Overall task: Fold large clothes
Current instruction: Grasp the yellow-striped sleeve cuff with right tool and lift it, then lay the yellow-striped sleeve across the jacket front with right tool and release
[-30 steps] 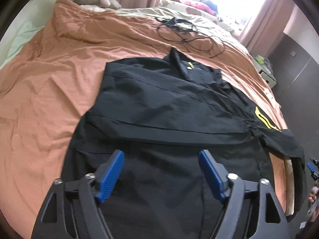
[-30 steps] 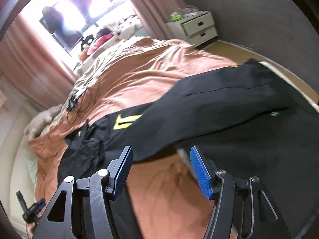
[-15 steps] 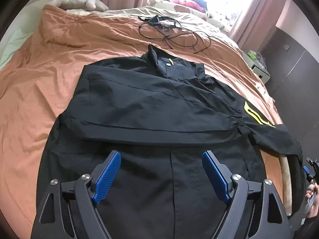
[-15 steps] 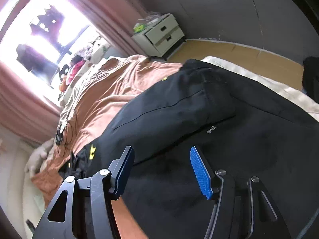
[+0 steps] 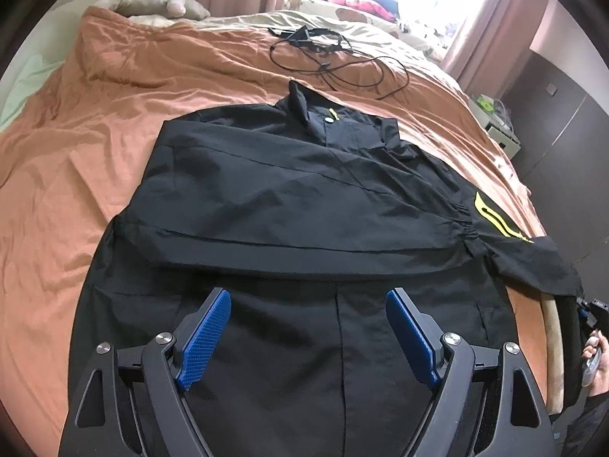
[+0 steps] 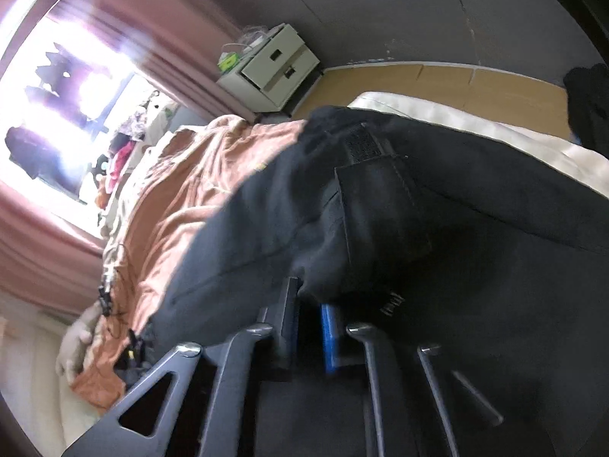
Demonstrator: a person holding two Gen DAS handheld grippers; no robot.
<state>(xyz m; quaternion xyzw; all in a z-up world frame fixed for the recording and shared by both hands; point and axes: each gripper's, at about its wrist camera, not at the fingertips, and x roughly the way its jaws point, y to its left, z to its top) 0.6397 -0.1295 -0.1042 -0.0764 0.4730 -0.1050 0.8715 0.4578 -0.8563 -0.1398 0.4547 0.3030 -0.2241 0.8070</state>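
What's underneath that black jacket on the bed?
The black jacket lies spread on an orange bedsheet, which shows all around it. At the bed's right edge a cream layer peeks out beneath. Whatever lies directly under the jacket's middle is covered.

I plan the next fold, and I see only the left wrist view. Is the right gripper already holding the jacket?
Observer: Yes. The right gripper has just closed, and its jaws pinch a fold of the black jacket.
Operator: Which part of the jacket lies ahead of it?
Observer: A sleeve end with a velcro patch lies ahead of the jaws.
Operator: What is beyond that sleeve end?
Observer: A cream mattress edge, then wooden floor.
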